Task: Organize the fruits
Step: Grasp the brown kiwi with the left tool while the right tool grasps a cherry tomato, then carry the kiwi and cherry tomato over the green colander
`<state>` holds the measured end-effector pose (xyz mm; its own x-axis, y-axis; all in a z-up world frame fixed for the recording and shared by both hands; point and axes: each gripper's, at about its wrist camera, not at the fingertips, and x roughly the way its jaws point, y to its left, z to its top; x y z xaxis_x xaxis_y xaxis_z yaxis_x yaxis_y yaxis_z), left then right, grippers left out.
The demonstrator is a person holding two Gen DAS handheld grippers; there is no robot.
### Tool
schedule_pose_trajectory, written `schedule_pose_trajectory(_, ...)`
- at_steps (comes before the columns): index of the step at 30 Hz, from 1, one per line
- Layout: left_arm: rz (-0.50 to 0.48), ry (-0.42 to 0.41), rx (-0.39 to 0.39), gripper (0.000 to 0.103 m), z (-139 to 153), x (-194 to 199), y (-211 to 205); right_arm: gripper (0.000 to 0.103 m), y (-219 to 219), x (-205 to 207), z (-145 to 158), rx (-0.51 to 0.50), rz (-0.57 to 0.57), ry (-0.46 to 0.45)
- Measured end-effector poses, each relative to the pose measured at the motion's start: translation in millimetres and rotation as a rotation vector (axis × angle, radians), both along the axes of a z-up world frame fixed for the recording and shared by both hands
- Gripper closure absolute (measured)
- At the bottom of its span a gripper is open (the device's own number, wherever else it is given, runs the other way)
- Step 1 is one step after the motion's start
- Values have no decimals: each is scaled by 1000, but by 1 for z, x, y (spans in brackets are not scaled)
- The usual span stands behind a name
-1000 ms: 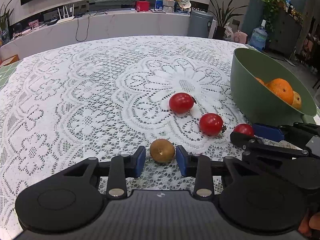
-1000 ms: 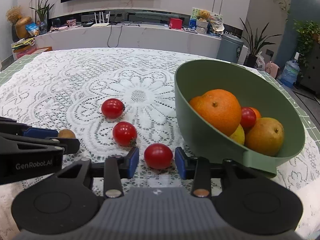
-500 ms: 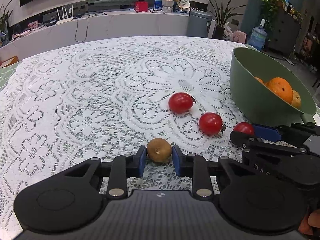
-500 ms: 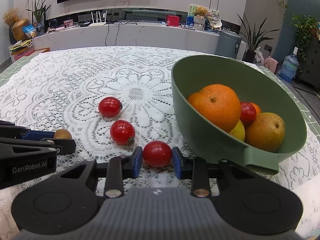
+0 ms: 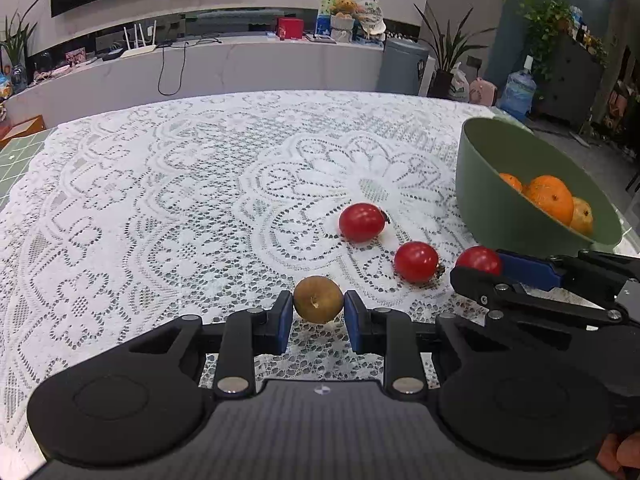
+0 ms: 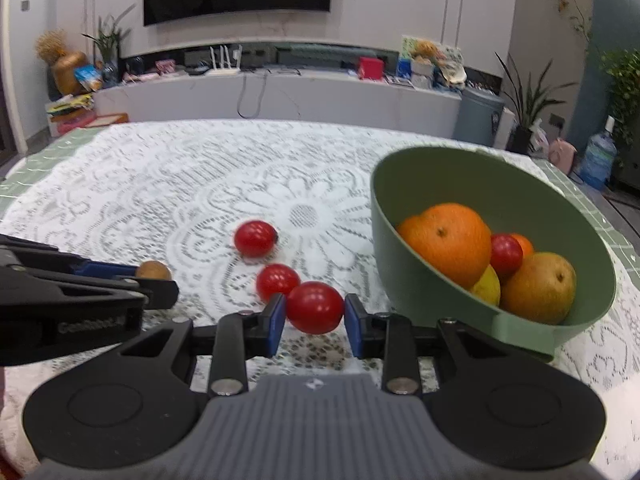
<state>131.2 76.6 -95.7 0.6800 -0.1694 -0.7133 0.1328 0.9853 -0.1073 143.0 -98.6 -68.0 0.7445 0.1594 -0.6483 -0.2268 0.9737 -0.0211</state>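
My left gripper point(image 5: 318, 312) is shut on a small brown round fruit point(image 5: 318, 299), its blue pads pressing both sides just above the lace cloth. My right gripper point(image 6: 314, 318) is shut on a red cherry tomato point(image 6: 315, 307), held a little off the table. Two more cherry tomatoes point(image 6: 255, 238) point(image 6: 276, 281) lie on the cloth ahead. The green bowl point(image 6: 424, 184) stands to the right with an orange point(image 6: 446, 238), a tomato and a brown pear in it. In the left wrist view the right gripper point(image 5: 476, 268) shows at the right with its tomato point(image 5: 478, 260).
A white lace cloth point(image 5: 160, 200) covers the round table, whose green edge point(image 5: 16, 160) shows at the left. Behind the table runs a low white counter point(image 6: 280, 96) with routers, boxes and cables. Plants and a water bottle stand at the far right.
Both grippers closed: the left pads came in on the brown fruit, the right pads on the tomato. The right gripper has lifted its tomato slightly and tipped upward.
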Motion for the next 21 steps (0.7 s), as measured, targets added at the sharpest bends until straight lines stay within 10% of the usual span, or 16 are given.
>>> schedule_pose_trajectory(21, 30, -177, -121, 72, 54, -38, -18, 74, -36, -39, 54, 77, 67, -188)
